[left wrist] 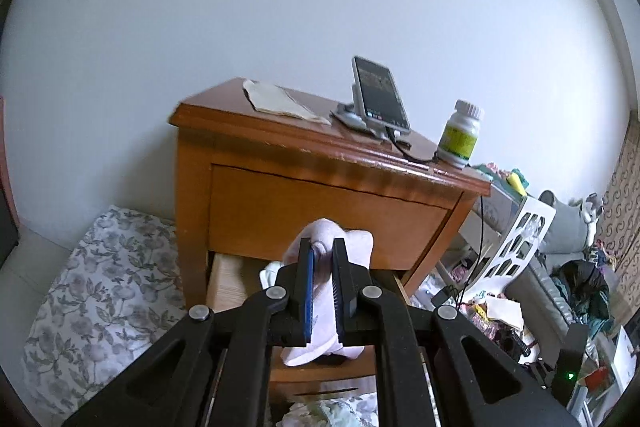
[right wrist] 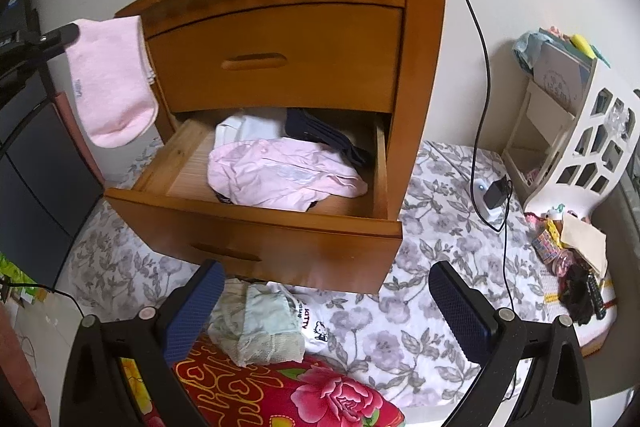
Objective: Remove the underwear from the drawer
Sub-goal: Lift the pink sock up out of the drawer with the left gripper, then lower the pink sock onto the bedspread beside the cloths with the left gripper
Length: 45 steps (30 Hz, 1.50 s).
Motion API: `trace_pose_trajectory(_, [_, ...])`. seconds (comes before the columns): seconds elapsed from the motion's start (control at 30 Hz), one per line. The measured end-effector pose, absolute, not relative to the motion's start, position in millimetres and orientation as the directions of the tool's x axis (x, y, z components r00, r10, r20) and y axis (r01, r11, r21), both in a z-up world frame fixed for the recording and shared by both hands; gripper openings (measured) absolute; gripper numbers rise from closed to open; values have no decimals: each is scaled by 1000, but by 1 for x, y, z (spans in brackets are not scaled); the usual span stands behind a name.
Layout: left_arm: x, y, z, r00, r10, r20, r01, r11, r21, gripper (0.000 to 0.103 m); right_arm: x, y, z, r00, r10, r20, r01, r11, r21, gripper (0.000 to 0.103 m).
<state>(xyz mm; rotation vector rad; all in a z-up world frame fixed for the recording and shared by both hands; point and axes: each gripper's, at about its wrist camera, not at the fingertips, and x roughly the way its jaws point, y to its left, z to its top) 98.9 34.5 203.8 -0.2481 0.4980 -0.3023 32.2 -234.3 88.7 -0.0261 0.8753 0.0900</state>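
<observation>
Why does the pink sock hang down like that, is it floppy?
Probably very floppy: the pink sock droops limp below the left gripper, whose jaws pinch just one end. It likely weighs little, since that small pinch holds it. Its soft knit probably won't slip easily.

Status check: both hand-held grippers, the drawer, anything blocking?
Left hand-held gripper shut on pink sock, clear of drawer. Right hand-held gripper open, empty. Drawer open, pink garment on top. Nothing blocking.

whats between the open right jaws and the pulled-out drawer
In the right wrist view, a pale green folded garment on the floral quilt lies between the right gripper and the open wooden drawer.
</observation>
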Motion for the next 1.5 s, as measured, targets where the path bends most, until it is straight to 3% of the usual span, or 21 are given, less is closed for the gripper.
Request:
trace_pose_trajectory(0.7, [35,41,209,828,-383,-410,264,911,-318,8,-3,-218,117,690,81,-720,-118,993,-1,103])
trace_pose_trajectory(1.5, [37,-5,159,688,-472,-552,340,881,-329,8,-10,-228,112,689,64,-722,-76,997,16,103])
